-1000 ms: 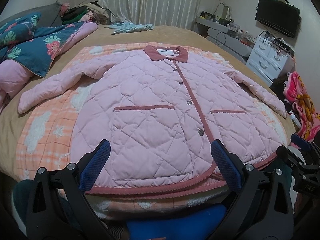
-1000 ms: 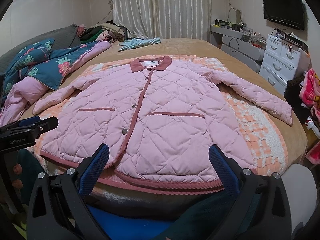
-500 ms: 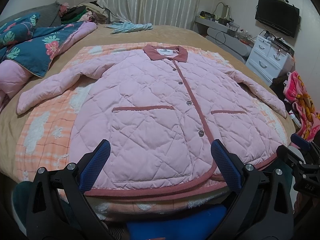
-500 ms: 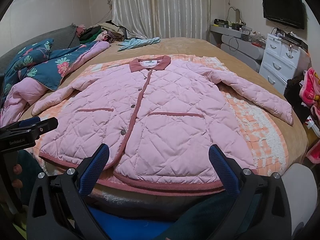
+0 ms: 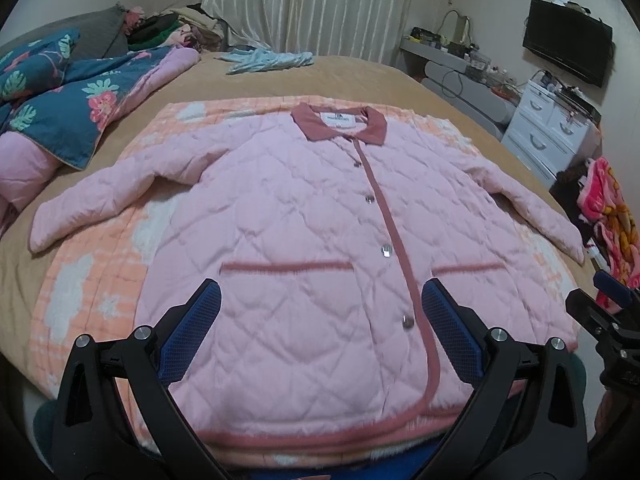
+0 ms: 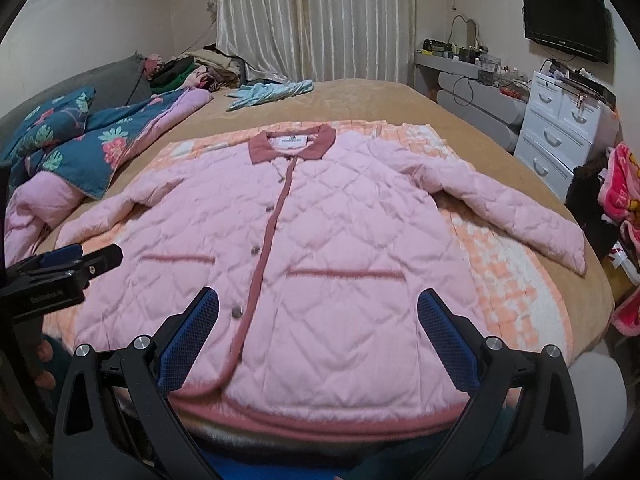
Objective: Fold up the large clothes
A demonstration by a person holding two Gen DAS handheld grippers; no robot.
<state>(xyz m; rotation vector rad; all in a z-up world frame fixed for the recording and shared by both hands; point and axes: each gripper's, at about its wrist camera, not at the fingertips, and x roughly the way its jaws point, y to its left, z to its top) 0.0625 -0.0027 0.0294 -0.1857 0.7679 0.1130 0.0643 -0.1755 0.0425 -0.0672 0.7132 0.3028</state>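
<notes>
Jacket [image 5: 304, 248] flat, collar [image 5: 340, 122] far end

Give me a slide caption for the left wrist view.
Open left gripper poised above a buttoned pink quilted jacket spread flat on the bed.

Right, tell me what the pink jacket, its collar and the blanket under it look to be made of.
Pink jacket: matte woven shell over soft padding, judging by the puffy diamond quilting; likely polyester or cotton, hard to tell. Collar: a darker rose, matte fabric matching the trim; weave unclear. Blanket: fluffy fleece or plush, going by the fuzzy white patches in the orange check.
</notes>
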